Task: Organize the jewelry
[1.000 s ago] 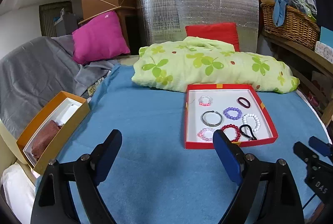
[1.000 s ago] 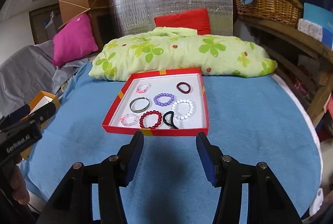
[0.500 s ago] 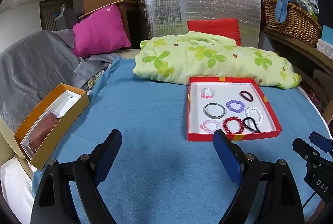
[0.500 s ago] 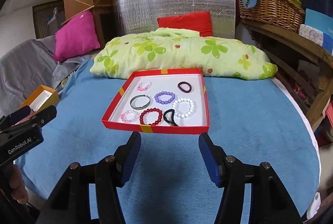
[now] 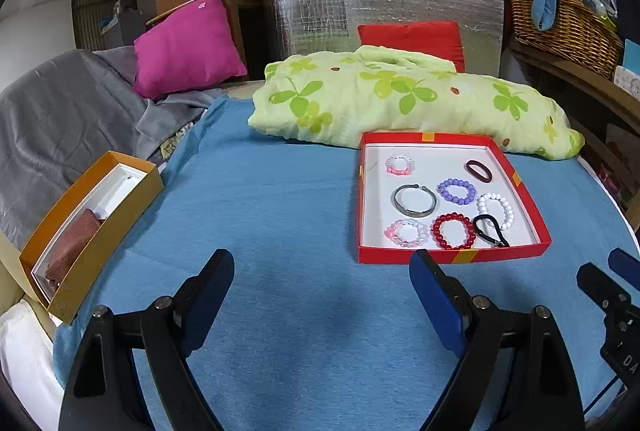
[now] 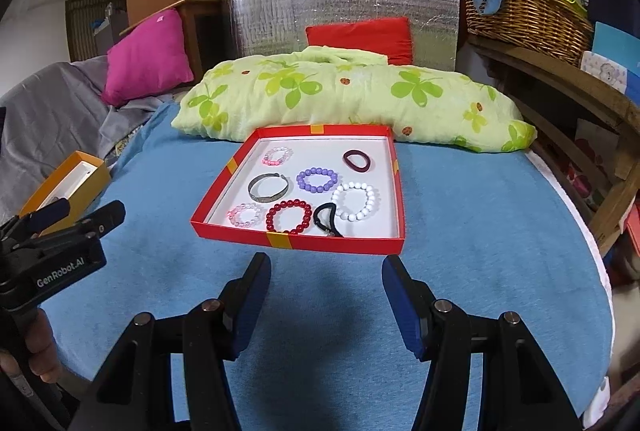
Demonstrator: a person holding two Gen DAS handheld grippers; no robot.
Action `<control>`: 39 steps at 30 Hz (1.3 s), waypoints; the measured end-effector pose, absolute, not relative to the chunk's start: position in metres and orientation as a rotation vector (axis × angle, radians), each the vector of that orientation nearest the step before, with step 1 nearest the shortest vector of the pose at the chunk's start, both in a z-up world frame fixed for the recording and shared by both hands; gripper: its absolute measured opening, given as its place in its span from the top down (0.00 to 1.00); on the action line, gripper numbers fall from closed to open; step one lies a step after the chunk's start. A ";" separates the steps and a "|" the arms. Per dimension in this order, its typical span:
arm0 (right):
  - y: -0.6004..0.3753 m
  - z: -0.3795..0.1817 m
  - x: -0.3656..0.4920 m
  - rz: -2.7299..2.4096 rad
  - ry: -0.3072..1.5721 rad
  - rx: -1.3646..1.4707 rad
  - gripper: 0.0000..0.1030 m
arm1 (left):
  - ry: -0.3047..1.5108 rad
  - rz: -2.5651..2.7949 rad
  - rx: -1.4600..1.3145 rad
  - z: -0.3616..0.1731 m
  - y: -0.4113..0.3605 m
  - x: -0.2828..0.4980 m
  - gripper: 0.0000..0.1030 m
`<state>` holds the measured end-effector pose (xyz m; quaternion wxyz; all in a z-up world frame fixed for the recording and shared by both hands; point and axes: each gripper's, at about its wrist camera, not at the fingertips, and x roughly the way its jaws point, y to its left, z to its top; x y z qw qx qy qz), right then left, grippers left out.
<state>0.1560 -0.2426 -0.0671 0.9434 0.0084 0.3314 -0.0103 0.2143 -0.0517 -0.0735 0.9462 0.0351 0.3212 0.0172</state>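
A shallow red tray (image 5: pixel 452 255) (image 6: pixel 296 243) lies on the blue cloth and holds several bracelets and hair ties: a red bead bracelet (image 6: pixel 289 216), a purple one (image 6: pixel 317 179), a white one (image 6: pixel 355 201), a grey metal bangle (image 6: pixel 269 187) and a black hair tie (image 6: pixel 326 219). An open orange box (image 5: pixel 90 223) (image 6: pixel 66 187) with a brown pouch (image 5: pixel 72 251) sits at the left edge. My left gripper (image 5: pixel 322 283) is open and empty, left of the tray. My right gripper (image 6: pixel 326 281) is open and empty, just in front of the tray.
A green clover-print pillow (image 5: pixel 400 103) lies behind the tray. A pink cushion (image 5: pixel 184 47) and grey blanket (image 5: pixel 68 119) are at the back left. A wicker basket (image 6: pixel 520 11) stands on a wooden shelf at the right. The cloth's edge curves off at the right.
Both views have drawn back and risen slightly, so the tray looks a little farther off. Both grippers stay open and empty.
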 end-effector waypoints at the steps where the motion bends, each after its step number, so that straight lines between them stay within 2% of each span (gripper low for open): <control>1: -0.243 -0.066 0.155 -0.022 0.670 0.018 0.40 | 0.653 0.034 0.072 -0.073 -0.052 0.214 0.13; 13: -0.248 -0.055 0.147 -0.110 0.604 0.016 0.38 | 0.641 0.028 0.071 -0.069 -0.056 0.209 0.13; 39: -0.263 -0.064 0.146 -0.133 0.644 0.027 0.38 | 0.659 -0.008 0.082 -0.070 -0.075 0.210 0.13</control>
